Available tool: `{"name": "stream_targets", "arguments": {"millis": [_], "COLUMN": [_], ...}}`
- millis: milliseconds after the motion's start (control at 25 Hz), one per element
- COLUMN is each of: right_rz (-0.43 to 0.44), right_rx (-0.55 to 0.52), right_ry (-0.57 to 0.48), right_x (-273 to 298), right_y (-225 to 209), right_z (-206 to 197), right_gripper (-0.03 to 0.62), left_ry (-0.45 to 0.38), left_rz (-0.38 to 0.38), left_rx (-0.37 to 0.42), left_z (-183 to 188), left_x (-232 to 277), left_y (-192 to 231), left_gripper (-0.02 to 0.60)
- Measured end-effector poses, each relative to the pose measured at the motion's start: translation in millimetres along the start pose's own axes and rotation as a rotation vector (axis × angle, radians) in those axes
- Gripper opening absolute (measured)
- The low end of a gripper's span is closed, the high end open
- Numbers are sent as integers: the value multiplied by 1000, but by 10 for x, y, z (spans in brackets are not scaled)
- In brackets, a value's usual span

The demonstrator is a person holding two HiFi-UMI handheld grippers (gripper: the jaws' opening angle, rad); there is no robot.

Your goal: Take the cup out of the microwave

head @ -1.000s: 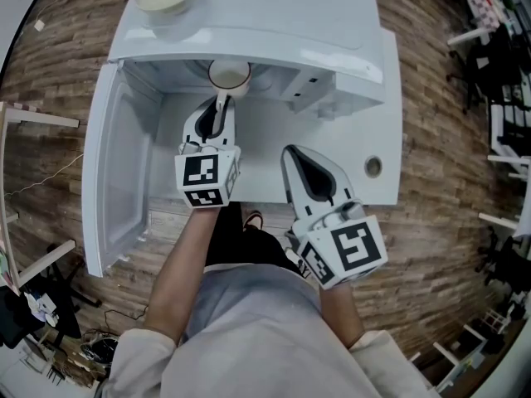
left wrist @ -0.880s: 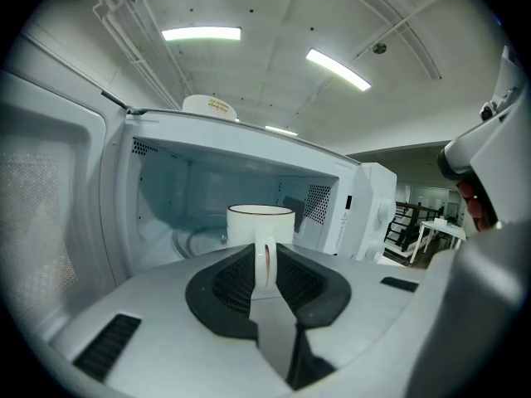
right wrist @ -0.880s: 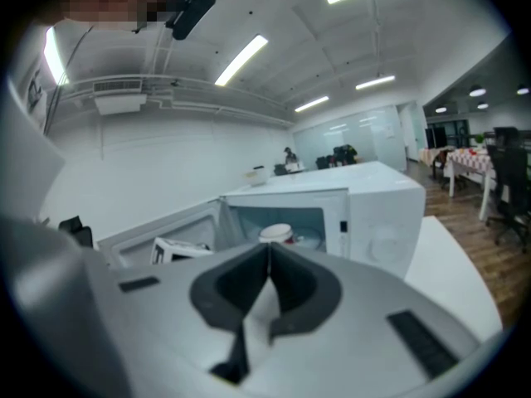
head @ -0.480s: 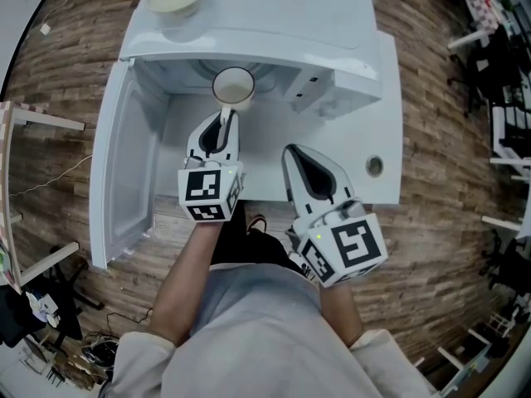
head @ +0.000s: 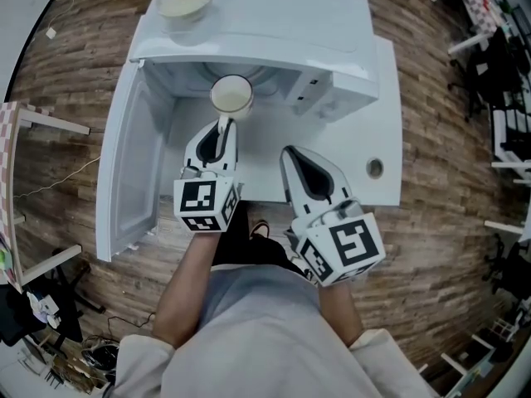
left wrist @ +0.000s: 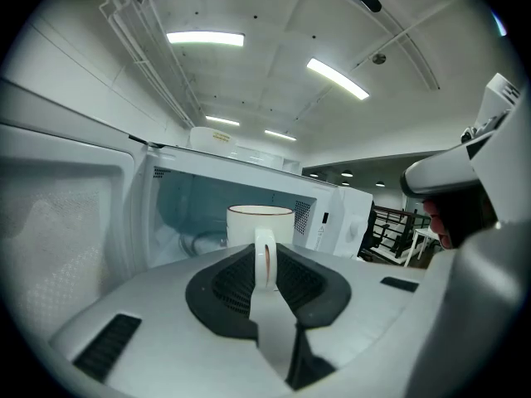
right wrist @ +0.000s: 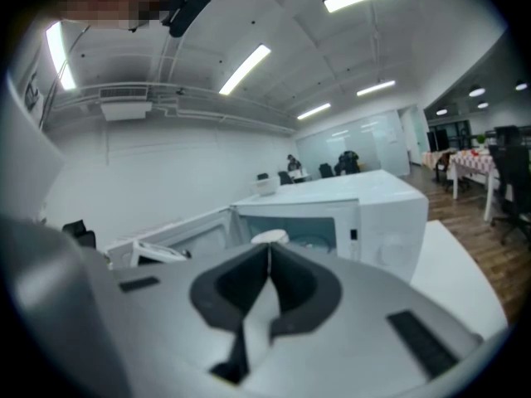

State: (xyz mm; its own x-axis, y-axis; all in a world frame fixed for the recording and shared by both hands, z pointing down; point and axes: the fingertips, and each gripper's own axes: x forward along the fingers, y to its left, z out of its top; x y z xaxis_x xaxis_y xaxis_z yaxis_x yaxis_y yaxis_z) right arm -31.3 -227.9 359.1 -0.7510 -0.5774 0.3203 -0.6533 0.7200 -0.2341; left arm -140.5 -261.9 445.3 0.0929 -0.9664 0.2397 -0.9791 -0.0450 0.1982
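The white cup point(head: 231, 95) with a thin dark rim hangs just in front of the open microwave point(head: 274, 15). My left gripper point(head: 223, 124) is shut on its handle. In the left gripper view the handle point(left wrist: 264, 259) stands upright between the pads, with the cup's body point(left wrist: 260, 220) beyond it and the microwave's cavity point(left wrist: 191, 210) behind. My right gripper point(head: 290, 152) hangs lower right of the cup, away from it, shut with nothing between its fingers. The right gripper view shows its closed jaws point(right wrist: 267, 253), the cup's rim point(right wrist: 268, 237) and the microwave point(right wrist: 365, 214) behind.
The microwave's door point(head: 124, 172) stands swung open at the left. A cream bowl point(head: 184, 0) sits on top of the microwave. The white table point(head: 386, 131) has a round cable hole point(head: 375, 167) at the right. Wooden floor surrounds it, with furniture at the far right.
My left gripper has drawn back toward me with the cup, which was under the microwave's top edge and now hangs in front of the opening. The right gripper has stayed put.
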Motion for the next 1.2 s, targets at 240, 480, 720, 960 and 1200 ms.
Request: {"name": "stream_targets", "arguments": {"millis": [240,480,720,960,1200], "right_rz": [10,27,35,54,38], "right_rx": [-12,-27,-43,-65,-102], "right_ry": [-22,-43,-66,-94,-92], "right_x": [-58,-168,-270,-361,-498], "right_y": [52,84,131,238,293], "right_z": [72,117,160,228,217], "right_gripper": [23,23,23,22,21], "left_ry": [9,6,4,-14,-18], "left_rz": [-10,-26,-48,-67,-85], "left_rx": [-8,-14,-30,-25,-26], "left_z": [63,167,264,404,486], "left_x": [-171,-394,-649,-891,-1180], "left_y": [-55,-184,-288,-404,-511], "left_gripper": [66,66,66,66,66]}}
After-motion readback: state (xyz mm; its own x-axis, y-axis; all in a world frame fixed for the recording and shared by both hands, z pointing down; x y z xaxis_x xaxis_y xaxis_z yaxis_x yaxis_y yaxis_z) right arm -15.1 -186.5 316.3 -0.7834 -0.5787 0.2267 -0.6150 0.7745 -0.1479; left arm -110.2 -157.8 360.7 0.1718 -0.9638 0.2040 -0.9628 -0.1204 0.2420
